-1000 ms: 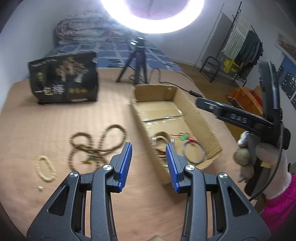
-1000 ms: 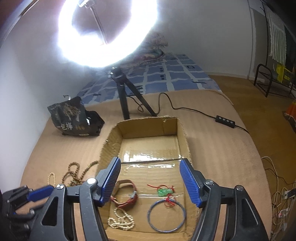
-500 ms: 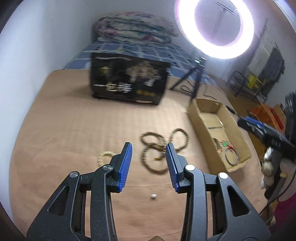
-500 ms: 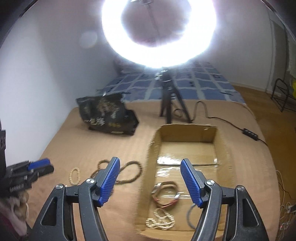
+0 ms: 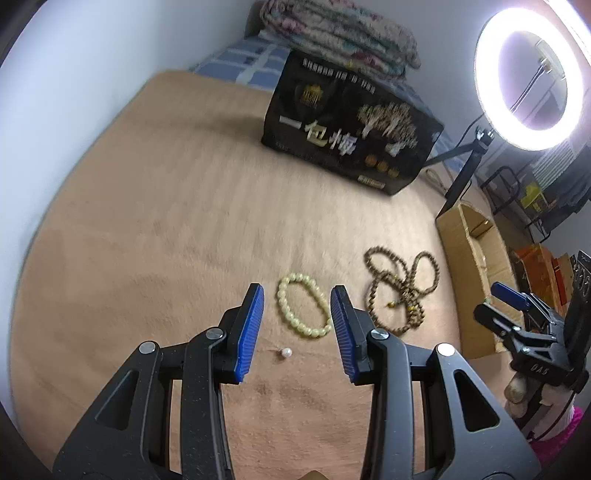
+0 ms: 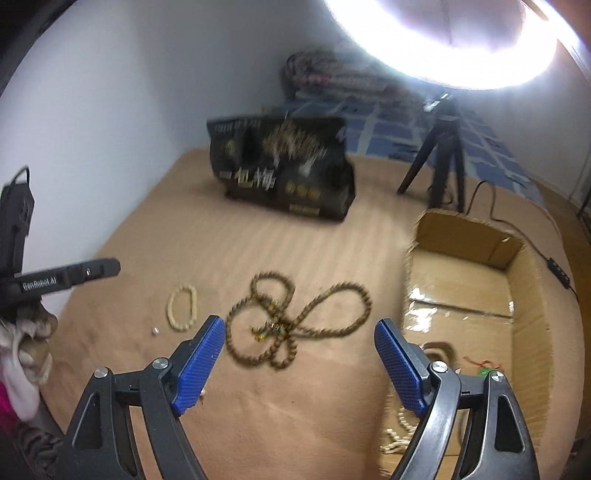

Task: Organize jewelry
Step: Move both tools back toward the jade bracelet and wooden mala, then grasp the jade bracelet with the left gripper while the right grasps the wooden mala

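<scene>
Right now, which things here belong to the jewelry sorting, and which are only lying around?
Belongs to the job:
- pale bead bracelet
- long brown bead necklace
- loose pearl
- cardboard box with jewelry already inside
- left claw, empty
- right claw, opening, empty

Just lying about:
- black printed bag
- ring light
- tripod
- folded quilt

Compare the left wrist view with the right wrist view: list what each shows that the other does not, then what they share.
Left wrist only: the left gripper, open and empty, framing the pale bead bracelet; the right gripper's own blue finger from outside.

Right wrist only: the right gripper, jaws opening with nothing between them, above the brown bead necklace; jewelry lying inside the cardboard box.

Both: the bracelet, the necklace, the small loose bead, the box, the black bag, the ring light on its tripod.
</scene>
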Action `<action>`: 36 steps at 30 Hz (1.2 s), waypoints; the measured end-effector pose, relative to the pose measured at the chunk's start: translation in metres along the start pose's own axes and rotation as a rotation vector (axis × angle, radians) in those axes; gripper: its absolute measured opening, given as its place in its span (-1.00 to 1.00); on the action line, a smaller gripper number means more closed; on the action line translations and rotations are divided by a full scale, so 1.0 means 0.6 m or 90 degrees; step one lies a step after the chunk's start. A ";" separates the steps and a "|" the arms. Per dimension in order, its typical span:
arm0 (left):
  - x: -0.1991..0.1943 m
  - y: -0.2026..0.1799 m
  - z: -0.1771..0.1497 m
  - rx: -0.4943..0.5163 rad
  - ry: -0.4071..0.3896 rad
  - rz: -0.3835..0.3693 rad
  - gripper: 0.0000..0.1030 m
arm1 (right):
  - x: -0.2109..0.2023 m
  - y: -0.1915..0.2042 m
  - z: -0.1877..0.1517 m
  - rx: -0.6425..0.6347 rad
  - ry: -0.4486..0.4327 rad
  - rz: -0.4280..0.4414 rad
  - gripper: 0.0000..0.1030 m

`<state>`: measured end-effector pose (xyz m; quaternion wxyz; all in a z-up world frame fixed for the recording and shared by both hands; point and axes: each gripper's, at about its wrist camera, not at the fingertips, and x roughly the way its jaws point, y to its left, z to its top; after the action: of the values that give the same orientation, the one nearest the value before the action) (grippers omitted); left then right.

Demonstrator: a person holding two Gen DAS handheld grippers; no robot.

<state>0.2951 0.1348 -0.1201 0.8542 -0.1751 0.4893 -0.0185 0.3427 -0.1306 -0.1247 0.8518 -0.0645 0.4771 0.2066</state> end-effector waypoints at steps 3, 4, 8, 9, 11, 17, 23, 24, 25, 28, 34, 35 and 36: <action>0.022 -0.001 -0.004 0.004 0.023 -0.001 -0.28 | 0.032 0.012 -0.010 -0.005 0.027 0.009 0.65; 0.030 -0.001 -0.005 0.004 0.029 0.000 -0.28 | 0.042 0.015 -0.012 -0.007 0.035 0.010 0.65; 0.059 0.001 -0.006 0.006 0.053 0.001 -0.28 | 0.079 0.024 -0.018 -0.008 0.061 -0.005 0.65; 0.065 0.002 -0.006 0.008 0.056 0.002 -0.28 | 0.088 0.023 -0.018 -0.003 0.067 -0.013 0.65; 0.076 0.003 -0.006 0.008 0.063 0.004 -0.28 | 0.102 0.022 -0.018 0.002 0.077 -0.018 0.65; 0.099 0.009 -0.005 0.008 0.077 0.004 -0.28 | 0.140 0.027 -0.007 -0.013 0.106 -0.029 0.65; 0.123 0.014 -0.006 0.008 0.093 0.008 -0.28 | 0.176 0.030 0.001 -0.029 0.138 -0.055 0.65; 0.128 0.014 -0.006 0.012 0.096 0.010 -0.28 | 0.178 0.031 0.002 -0.030 0.139 -0.055 0.65; 0.131 0.014 -0.006 0.013 0.097 0.011 -0.28 | 0.182 0.031 0.003 -0.030 0.141 -0.056 0.65; 0.141 0.014 -0.005 0.014 0.097 0.012 -0.28 | 0.194 0.032 0.008 -0.033 0.146 -0.062 0.65; 0.154 0.004 -0.005 0.038 0.086 0.032 -0.29 | 0.210 0.039 0.013 -0.040 0.145 -0.056 0.38; 0.156 0.002 -0.006 0.044 0.084 0.038 -0.35 | 0.210 0.039 0.012 -0.036 0.140 -0.051 0.37; 0.157 -0.003 -0.006 0.054 0.081 0.054 -0.47 | 0.209 0.040 0.014 -0.036 0.132 -0.052 0.24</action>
<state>0.3411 0.1131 -0.1992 0.8281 -0.1163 0.5482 -0.0140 0.3968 -0.0701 -0.2234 0.8032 -0.1291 0.5538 0.1777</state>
